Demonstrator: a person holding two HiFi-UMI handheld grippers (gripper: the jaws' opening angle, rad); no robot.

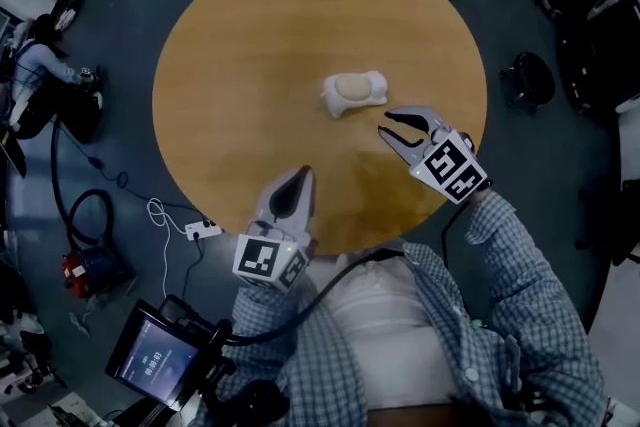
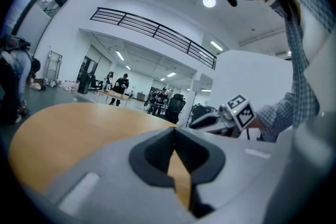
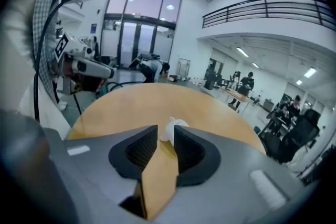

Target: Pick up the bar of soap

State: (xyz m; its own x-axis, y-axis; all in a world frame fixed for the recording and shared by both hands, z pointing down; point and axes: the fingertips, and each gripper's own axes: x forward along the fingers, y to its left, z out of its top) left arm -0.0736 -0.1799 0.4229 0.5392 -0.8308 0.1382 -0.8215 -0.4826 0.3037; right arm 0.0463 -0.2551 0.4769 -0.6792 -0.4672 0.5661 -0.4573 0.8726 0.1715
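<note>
The bar of soap (image 1: 352, 89), a pale tan oval, lies in a white dish (image 1: 334, 105) close to the middle of the round tabletop (image 1: 240, 65), slightly toward its right edge. Nothing else stands on the tabletop. The right gripper (image 1: 386, 124) is over the tabletop between the dish and the near right edge, near the dish but not touching it. Its fingers (image 3: 142, 152) stand narrowly apart with nothing between them, and the dish shows beyond the gap. The left gripper (image 1: 297, 177) is at the near edge, well apart from the soap, with its fingers closed tip to tip on nothing. Assessment: the bar is probably light and stiff, with a smooth, rounded and possibly slippery surface, so it could squirt out of a hard pinch. The dish also looks light and may slide or lift with the bar. The best hold appears to be across the bar's short width, fingers low on its two long flanks, just above the dish rim. The raised lobes of the dish are the only obstruction, and the present gap looks too narrow to pass over the bar. Off the tabletop, a power strip (image 1: 203, 229) with cable lies on the floor, a screen (image 1: 155, 358) sits beside the operator, and another person (image 1: 40, 65) is at the far left, none of them in the way.
</note>
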